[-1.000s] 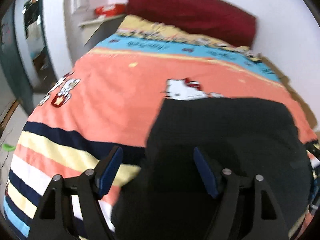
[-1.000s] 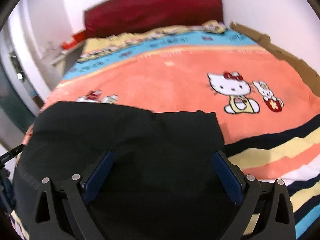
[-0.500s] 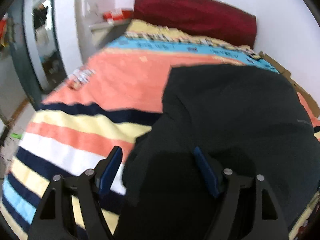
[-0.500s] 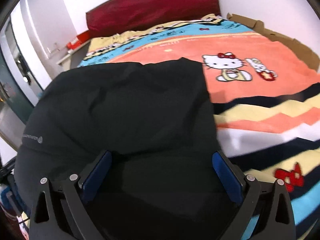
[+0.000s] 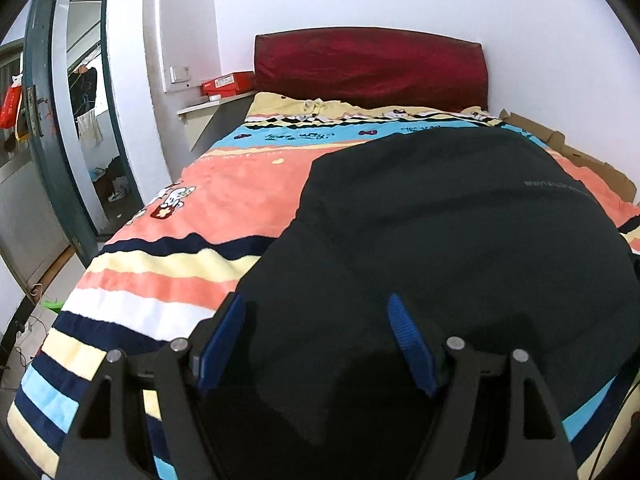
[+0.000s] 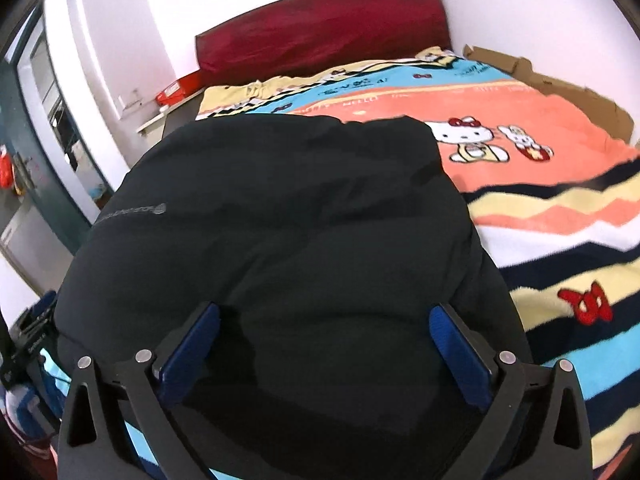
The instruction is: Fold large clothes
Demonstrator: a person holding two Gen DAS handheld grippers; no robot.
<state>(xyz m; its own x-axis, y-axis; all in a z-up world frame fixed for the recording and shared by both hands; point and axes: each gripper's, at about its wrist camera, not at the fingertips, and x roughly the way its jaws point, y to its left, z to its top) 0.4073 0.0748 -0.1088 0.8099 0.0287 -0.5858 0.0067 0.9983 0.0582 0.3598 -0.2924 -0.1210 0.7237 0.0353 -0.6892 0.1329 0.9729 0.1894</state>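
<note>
Ahead: black garment (image 5: 440, 240) lies before and beneath both our tongs, left (image 5: 316, 344) and right (image 6: 326, 350), each agape, gripping nothing.

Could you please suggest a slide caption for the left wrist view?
Open left gripper above a black garment spread on a striped cartoon blanket.

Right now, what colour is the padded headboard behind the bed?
Dark red, a deep maroon. The headboard shows best in the left wrist view.
</note>
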